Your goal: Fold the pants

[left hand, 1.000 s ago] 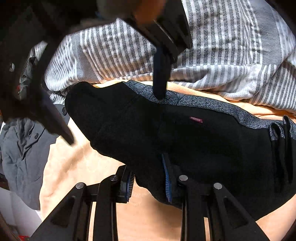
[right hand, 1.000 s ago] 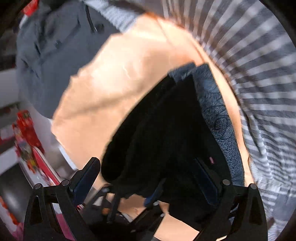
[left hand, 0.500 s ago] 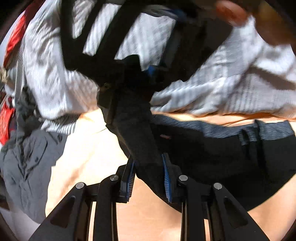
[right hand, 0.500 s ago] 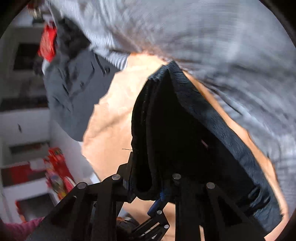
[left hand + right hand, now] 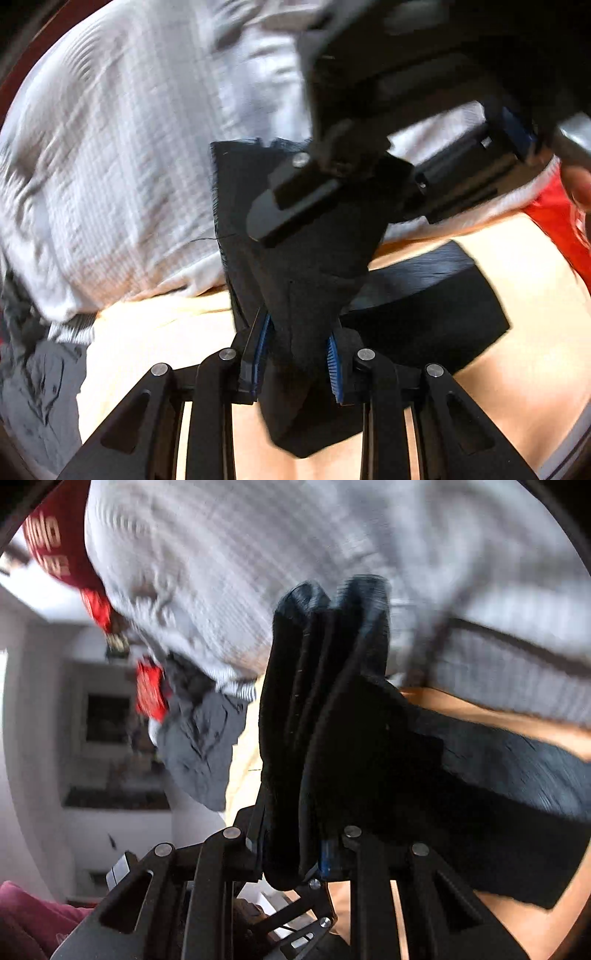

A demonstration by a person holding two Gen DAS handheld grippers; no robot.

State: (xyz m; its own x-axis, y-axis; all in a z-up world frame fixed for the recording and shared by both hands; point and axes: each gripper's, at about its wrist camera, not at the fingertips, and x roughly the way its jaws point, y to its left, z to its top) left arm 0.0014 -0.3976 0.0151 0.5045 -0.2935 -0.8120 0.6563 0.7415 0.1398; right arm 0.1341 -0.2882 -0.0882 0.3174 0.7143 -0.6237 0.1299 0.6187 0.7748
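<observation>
The black pants (image 5: 306, 280) are lifted off the peach sheet (image 5: 155, 332) at one end, while the rest (image 5: 443, 295) lies flat on the bed. My left gripper (image 5: 297, 354) is shut on a bunched fold of the black cloth. My right gripper (image 5: 291, 845) is shut on a thick stack of the same pants (image 5: 325, 701), which stands up between its fingers. The right gripper's black body (image 5: 332, 184) shows above the cloth in the left wrist view.
A grey-and-white striped duvet (image 5: 129, 147) lies behind the pants. A grey garment (image 5: 199, 746) is heaped at the bed's left edge. Red cloth (image 5: 554, 221) shows at the right. Shelves and a wall (image 5: 92, 738) lie beyond the bed.
Both grippers have closed on the pants' end and raised it off the bed, swinging it over toward the flat part. The views are blurred by motion.
</observation>
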